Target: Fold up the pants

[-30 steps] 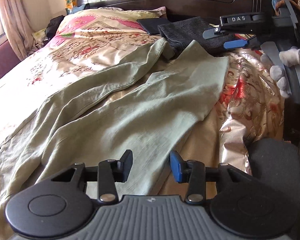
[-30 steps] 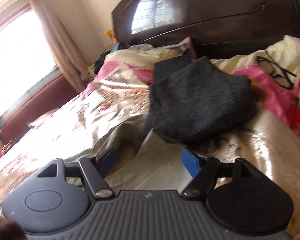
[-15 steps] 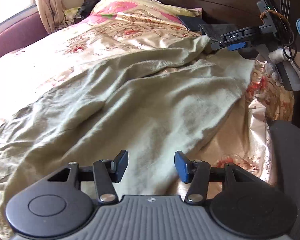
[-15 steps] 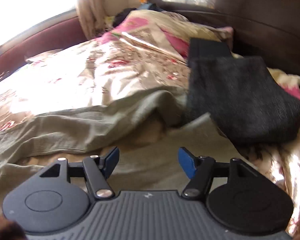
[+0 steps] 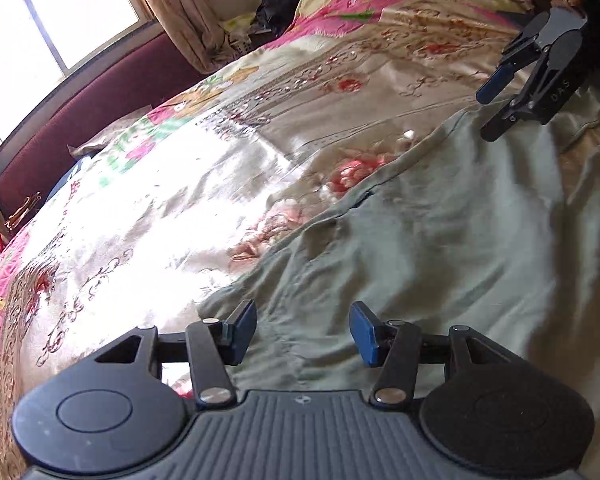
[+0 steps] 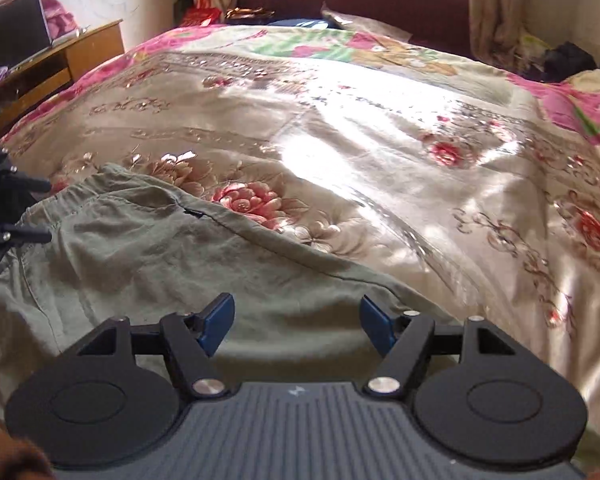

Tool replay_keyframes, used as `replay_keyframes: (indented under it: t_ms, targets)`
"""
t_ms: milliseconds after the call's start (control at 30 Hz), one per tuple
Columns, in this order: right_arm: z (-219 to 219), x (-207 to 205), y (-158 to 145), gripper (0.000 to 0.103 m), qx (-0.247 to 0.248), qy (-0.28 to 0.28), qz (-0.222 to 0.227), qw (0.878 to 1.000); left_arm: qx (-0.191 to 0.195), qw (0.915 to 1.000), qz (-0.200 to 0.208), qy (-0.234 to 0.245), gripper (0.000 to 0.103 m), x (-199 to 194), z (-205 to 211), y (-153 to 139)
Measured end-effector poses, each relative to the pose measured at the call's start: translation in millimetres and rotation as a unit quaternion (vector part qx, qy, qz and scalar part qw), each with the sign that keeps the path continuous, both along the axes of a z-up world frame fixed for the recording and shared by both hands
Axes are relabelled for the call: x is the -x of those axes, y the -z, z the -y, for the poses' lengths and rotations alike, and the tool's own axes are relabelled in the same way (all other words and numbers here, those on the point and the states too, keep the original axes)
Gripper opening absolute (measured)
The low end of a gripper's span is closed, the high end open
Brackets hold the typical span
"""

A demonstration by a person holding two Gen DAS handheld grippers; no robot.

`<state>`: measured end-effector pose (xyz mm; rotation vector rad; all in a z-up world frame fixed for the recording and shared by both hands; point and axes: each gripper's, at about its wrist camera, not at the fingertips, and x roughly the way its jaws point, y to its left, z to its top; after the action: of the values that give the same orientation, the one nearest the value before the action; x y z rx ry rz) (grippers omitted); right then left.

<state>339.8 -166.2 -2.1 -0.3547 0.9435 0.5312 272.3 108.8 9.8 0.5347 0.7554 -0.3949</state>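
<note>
My left fingers [image 5: 303, 332] hang spread and empty over the green pants [image 5: 440, 248], which lie rumpled on the bed [image 5: 148, 208]. My right fingers [image 6: 297, 323] are opening, empty too. On this slippery cover I might pinch only one layer or drag the cover along.

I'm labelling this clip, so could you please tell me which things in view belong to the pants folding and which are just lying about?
Belongs to the job:
- green pants
- left gripper
- right gripper

Just lying about:
- flowered bedspread
- wooden side table
- curtain
- dark bundle near the pillow
</note>
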Motion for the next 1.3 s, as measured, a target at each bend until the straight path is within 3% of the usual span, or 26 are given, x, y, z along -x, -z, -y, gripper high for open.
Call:
replay_keyframes:
  t_ms: [67, 200, 267, 367, 467, 567, 600, 633, 700, 833, 900, 967, 1033, 1100, 1200, 1233, 1267, 1300]
  targets:
    - [-19, -18, 8, 0.070, 0.025, -0.033, -0.006, 0.999, -0.006, 0.9998, -0.016, -0.001, 0.065, -28, -11, 7]
    - [-37, -45, 30, 0.071, 0.055, -0.068, -0.058, 0.995, -0.012, 0.9994, -0.033, -0.008, 0.065, -69, -23, 20]
    - [-43, -54, 50, 0.071, 0.093, -0.082, -0.085, 0.989, 0.002, 0.9972, -0.074, -0.010, 0.065, -86, -27, 32]
    - [-40, -58, 57, 0.076, 0.091, -0.079, -0.097, 0.988, -0.003, 0.9964, -0.084, -0.002, 0.066, -89, -25, 44]
    - [-35, -56, 53, 0.072, 0.099, -0.075, -0.102, 0.987, -0.006, 0.9965, -0.083, -0.003, 0.064, -83, -24, 42]
    - [-34, -56, 48, 0.044, 0.096, -0.066, -0.119, 0.986, -0.023, 0.9966, -0.079, 0.010, 0.044, -77, -19, 42]
    - [-35, -55, 47, 0.029, 0.098, -0.062, -0.120, 0.986, -0.031, 0.9963, -0.078, 0.019, 0.035, -76, -16, 41]
    - [-36, -56, 45, 0.016, 0.103, -0.059, -0.120, 0.986, -0.038, 0.9960, -0.078, 0.024, 0.032, -74, -14, 42]
    - [-36, -57, 43, 0.004, 0.106, -0.045, -0.119, 0.986, -0.046, 0.9955, -0.080, 0.022, 0.029, -76, -12, 41]
    - [-35, -48, 33, 0.002, 0.109, -0.044, -0.094, 0.989, -0.056, 0.9961, -0.067, 0.017, 0.025, -72, -12, 32]
    - [-35, -43, 29, 0.006, 0.111, -0.053, -0.071, 0.990, -0.055, 0.9963, -0.063, 0.019, 0.025, -66, -12, 30]
    - [-36, -46, 32, 0.021, 0.122, -0.064, -0.078, 0.987, -0.048, 0.9968, -0.062, 0.017, 0.024, -65, -15, 27]
    - [-39, -46, 35, 0.062, 0.131, -0.083, -0.070, 0.985, -0.036, 0.9976, -0.057, 0.017, 0.024, -61, -16, 20]
    - [-43, -47, 39, 0.070, 0.142, -0.104, -0.054, 0.983, -0.027, 0.9982, -0.051, 0.019, 0.024, -57, -18, 13]
    - [-47, -57, 49, 0.068, 0.144, -0.101, -0.060, 0.983, -0.015, 0.9987, -0.044, 0.022, 0.023, -49, -21, 3]
    - [-46, -62, 50, 0.063, 0.133, -0.094, -0.071, 0.984, -0.011, 0.9988, -0.042, 0.021, 0.023, -48, -23, 0]
    - [-45, -66, 49, 0.055, 0.121, -0.085, -0.086, 0.985, -0.006, 0.9989, -0.041, 0.019, 0.023, -46, -24, -2]
    - [-44, -68, 47, 0.030, 0.113, -0.073, -0.095, 0.986, -0.004, 0.9991, -0.039, 0.019, 0.023, -44, -25, -4]
